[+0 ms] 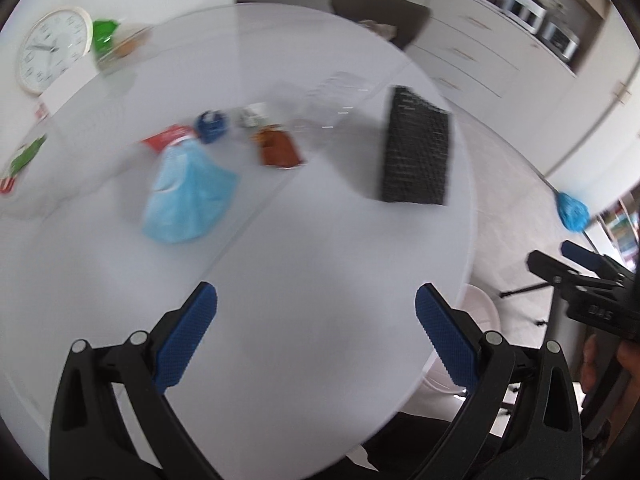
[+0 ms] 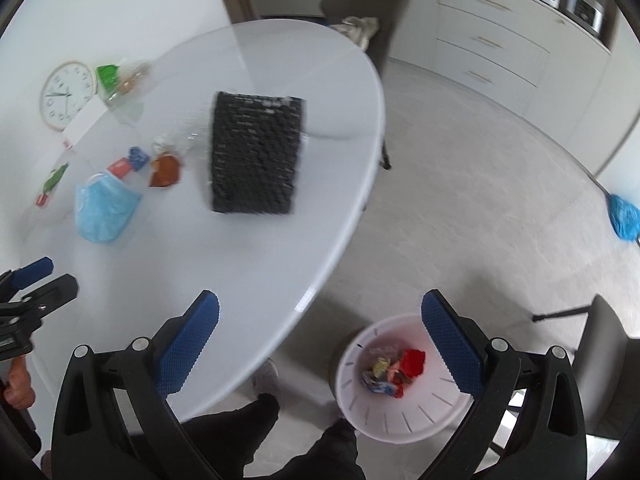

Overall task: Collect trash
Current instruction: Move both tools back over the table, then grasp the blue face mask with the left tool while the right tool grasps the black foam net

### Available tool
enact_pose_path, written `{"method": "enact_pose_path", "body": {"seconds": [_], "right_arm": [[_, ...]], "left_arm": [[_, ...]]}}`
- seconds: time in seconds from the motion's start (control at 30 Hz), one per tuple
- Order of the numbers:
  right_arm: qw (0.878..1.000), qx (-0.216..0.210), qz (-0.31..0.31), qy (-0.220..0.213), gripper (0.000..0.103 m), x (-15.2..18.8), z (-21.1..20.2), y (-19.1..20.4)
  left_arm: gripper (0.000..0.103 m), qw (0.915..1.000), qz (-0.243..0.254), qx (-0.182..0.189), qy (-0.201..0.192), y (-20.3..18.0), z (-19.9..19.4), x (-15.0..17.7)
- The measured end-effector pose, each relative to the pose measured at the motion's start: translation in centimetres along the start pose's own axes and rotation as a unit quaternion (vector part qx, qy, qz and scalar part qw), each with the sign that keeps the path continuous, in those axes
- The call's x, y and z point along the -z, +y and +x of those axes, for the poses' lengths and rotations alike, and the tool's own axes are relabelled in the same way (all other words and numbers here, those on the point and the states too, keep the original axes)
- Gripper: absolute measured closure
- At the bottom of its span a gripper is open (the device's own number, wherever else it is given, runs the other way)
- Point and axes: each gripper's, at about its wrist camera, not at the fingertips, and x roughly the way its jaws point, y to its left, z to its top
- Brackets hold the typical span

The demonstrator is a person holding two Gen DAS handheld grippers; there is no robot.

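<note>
Looking down on the round white table (image 2: 248, 264), we hold both grippers with jaws spread wide and nothing between them. Our left gripper (image 1: 316, 336) hovers over the table's near part; our right gripper (image 2: 320, 344) hangs past the table edge, above the floor. On the table, at about ten o'clock from the left gripper, lie a crumpled light-blue face mask (image 1: 186, 200), a red wrapper (image 1: 168, 138), a small blue wrapper (image 1: 211, 124) and an orange-brown packet (image 1: 278, 150), close together. A black woven basket (image 2: 256, 156) stands at their right. On the floor at five o'clock from the table, a white slotted bin (image 2: 400, 408) holds colourful wrappers.
</note>
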Motion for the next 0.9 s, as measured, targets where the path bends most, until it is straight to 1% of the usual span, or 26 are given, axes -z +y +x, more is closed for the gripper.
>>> {"method": "enact_pose_path", "body": {"seconds": [0.07,0.2,0.27,0.33,0.43,0.53,0.6,0.8,0.87,0.9], "right_arm": [[1.0,-0.002,-0.011,-0.002,0.002,-0.6,0.2,1.2],[1.0,-0.008,-0.023,-0.001,0.002,-1.6,0.8,3.1],[1.0,-0.009,-0.026,0.002,0.002,-2.0,1.2,3.7],[1.0,-0.011,-0.026,0.006,0.002,-2.4,1.6,4.1],[1.0,-0.012,-0.026,0.011,0.002,-2.9,2.2,4.6],[0.999,-0.013,-0.028,0.016,0.002,-3.7,2.8,5.1],[0.999,-0.013,-0.03,0.019,0.002,-4.2,3.2,5.3],[0.999,-0.017,-0.039,0.027,0.002,-6.2,5.0,5.9],[0.998,-0.018,-0.046,0.032,0.002,-6.8,5.8,6.2],[0.998,-0.017,-0.049,0.033,0.002,-7.0,6.1,6.2]], "left_arm": [[0.008,0.9997,-0.022,-0.008,-0.001,1.9,0.5,-0.2],[0.008,0.9977,-0.059,-0.033,-0.002,4.4,2.0,-0.8],[0.008,0.9954,-0.078,-0.055,-0.005,5.8,3.1,-1.1],[0.008,0.9916,-0.11,-0.068,-0.005,7.5,4.6,-1.6],[0.008,0.9859,-0.151,-0.072,-0.007,9.0,6.4,-2.5],[0.008,0.9797,-0.189,-0.066,-0.005,10.2,7.8,-3.5],[0.008,0.9751,-0.211,-0.069,-0.003,10.8,8.8,-4.2],[0.008,0.9661,-0.249,-0.068,0.015,12.0,11.4,-6.0],[0.011,0.9615,-0.264,-0.072,0.025,12.7,12.4,-6.5],[0.017,0.9592,-0.272,-0.071,0.031,13.0,12.9,-6.6]]}}
